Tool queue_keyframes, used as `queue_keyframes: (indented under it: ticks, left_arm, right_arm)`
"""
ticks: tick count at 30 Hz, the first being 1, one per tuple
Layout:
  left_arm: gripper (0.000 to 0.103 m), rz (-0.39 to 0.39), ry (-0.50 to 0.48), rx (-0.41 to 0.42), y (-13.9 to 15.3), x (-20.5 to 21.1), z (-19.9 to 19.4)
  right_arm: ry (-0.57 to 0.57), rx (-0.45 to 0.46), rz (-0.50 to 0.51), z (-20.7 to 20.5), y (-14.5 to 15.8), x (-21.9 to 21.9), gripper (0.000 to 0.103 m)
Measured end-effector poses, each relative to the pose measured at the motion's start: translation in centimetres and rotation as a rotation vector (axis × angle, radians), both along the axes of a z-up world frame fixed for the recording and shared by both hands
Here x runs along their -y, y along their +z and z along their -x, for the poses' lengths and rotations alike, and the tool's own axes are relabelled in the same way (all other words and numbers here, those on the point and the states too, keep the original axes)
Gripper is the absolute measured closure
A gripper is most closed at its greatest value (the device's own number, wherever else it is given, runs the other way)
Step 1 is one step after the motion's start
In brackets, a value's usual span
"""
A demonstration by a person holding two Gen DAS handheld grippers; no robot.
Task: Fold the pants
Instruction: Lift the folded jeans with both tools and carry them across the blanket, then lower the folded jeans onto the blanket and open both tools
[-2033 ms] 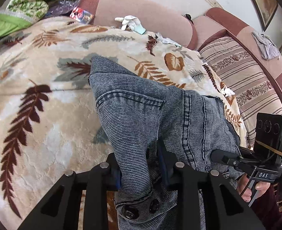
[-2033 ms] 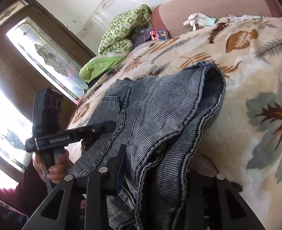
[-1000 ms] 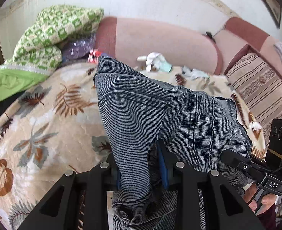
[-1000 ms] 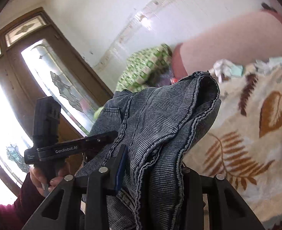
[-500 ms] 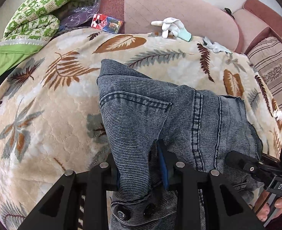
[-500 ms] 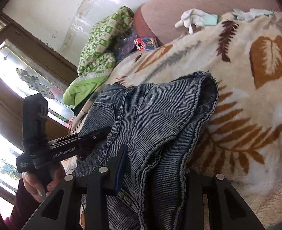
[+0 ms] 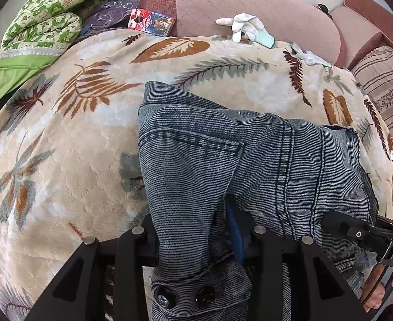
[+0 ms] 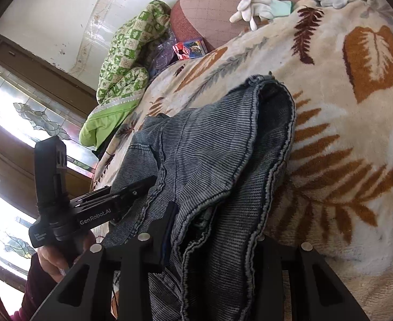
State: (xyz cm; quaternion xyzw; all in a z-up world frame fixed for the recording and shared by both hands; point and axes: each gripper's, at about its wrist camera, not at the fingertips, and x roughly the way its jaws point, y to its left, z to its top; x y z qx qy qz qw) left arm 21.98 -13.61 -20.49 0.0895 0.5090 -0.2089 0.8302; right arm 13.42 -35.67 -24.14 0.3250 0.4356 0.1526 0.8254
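Leaf-patterned blanket (image 7: 62, 160) covers the sofa. Grey jeans (image 7: 249, 165) lie mid-frame. My left tongs (image 7: 193, 230) have just been opening, waistband between; my right tongs (image 8: 215, 240) clamp the denim.

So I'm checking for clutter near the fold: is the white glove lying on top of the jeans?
No, the white glove lies at the blanket's far edge against the pink sofa back, well apart from the jeans.

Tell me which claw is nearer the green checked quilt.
Left claw, jaws just opening around the pants, is on the quilt side; the right claw grips the pants farther away.
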Motion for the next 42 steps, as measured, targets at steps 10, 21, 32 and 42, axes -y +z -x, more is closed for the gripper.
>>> queue_keyframes:
  ticks: [10,21,32,42]
  left_arm:
    - [0.028,-0.114,0.049,0.137,3.5,0.1,2.7]
    - [0.015,-0.165,0.160,0.453,11.4,-2.1,9.0]
    - [0.011,-0.179,0.149,0.664,17.0,-2.2,15.6]
    - [0.009,-0.178,0.136,0.741,19.4,-1.7,19.3]
  right_arm:
    - [-0.017,-0.031,0.023,0.3,0.8,0.8,0.041]
    - [-0.140,0.190,0.194,5.2,6.6,1.7,0.039]
    - [-0.147,0.428,0.258,9.4,10.9,-0.6,0.038]
    - [-0.182,0.495,0.245,11.8,12.0,-0.2,0.038]
